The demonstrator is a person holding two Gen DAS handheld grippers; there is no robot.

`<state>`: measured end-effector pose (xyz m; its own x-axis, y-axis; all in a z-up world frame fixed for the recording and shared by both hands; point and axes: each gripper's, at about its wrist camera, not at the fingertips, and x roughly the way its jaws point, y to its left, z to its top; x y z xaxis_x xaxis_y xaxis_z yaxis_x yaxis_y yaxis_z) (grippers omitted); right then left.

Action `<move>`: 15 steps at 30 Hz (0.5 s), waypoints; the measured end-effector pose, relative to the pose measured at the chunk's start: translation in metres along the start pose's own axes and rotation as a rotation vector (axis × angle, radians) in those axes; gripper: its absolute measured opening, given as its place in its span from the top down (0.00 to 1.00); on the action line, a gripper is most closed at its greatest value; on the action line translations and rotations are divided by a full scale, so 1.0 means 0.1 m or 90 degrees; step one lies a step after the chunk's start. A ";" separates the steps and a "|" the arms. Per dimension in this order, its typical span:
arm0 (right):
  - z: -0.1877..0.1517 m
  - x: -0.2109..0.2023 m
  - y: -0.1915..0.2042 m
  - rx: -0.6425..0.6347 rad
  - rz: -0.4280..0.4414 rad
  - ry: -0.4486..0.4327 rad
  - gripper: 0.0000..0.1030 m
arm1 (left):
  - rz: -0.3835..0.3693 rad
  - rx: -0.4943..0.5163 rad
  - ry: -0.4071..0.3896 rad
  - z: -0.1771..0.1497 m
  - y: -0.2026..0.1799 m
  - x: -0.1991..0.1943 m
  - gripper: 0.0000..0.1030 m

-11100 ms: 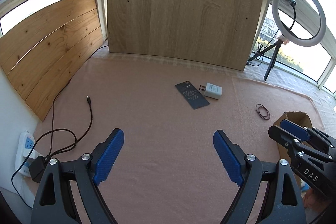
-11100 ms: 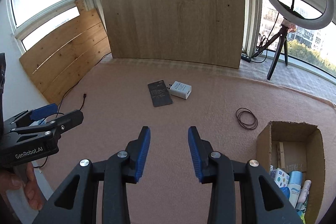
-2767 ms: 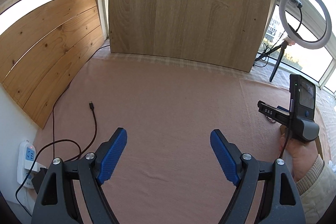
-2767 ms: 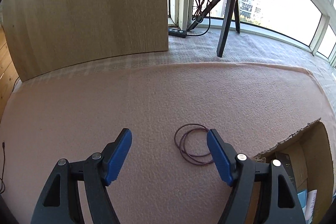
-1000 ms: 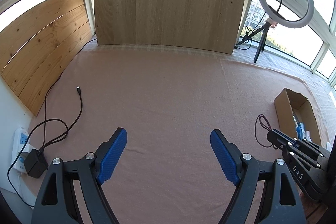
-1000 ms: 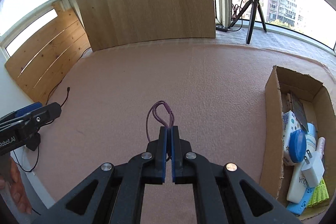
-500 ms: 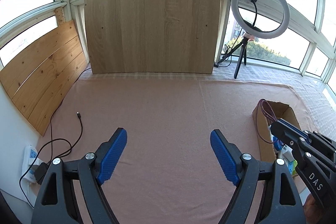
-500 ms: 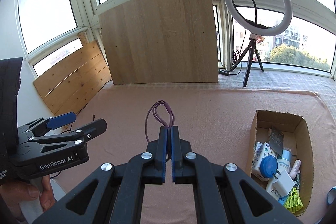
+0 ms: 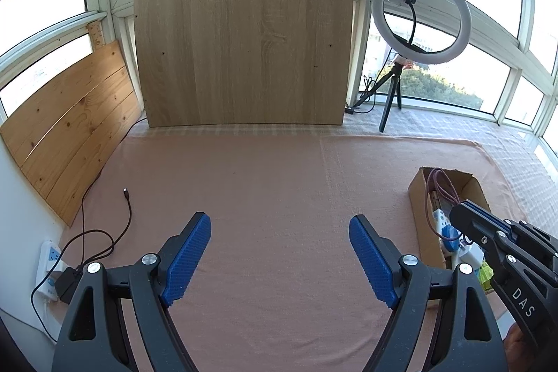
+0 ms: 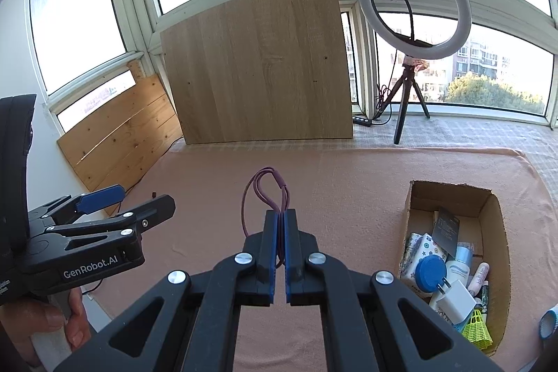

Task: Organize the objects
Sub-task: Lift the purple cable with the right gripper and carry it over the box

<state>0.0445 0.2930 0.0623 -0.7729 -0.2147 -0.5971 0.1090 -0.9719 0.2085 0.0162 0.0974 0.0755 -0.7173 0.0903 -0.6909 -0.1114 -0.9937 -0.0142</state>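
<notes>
My right gripper (image 10: 281,215) is shut on a purple loop of elastic cord (image 10: 265,190) and holds it up in the air above the pink blanket. The cord (image 9: 443,187) and the right gripper (image 9: 464,211) also show in the left wrist view, in front of the cardboard box (image 9: 418,194). The cardboard box (image 10: 498,232) stands at the right and holds a white charger (image 10: 453,298), a dark card (image 10: 446,229), a blue-lidded jar (image 10: 430,271) and other small items. My left gripper (image 9: 279,250) is open and empty above the blanket.
A pink blanket (image 9: 265,183) covers the floor. A wooden board (image 9: 244,47) leans at the back, and wood planks (image 9: 73,124) at the left. A ring light on a tripod (image 9: 418,20) stands back right. A dark cable (image 9: 125,197) runs to a power strip (image 9: 48,264) at the left.
Both grippers have risen and tilted up a little, so more of the windows shows. The right gripper still holds the cord. The left gripper stays open.
</notes>
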 end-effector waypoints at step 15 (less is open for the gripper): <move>-0.13 -0.46 -0.84 0.067 -0.093 -0.018 0.97 | -0.086 0.073 0.009 0.04 -1.13 0.20 0.18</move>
<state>0.0791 0.3837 0.0621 -0.7934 -0.0673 -0.6049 -0.0708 -0.9769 0.2015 0.0115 0.2113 0.0666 -0.6808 0.2210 -0.6983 -0.2847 -0.9583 -0.0258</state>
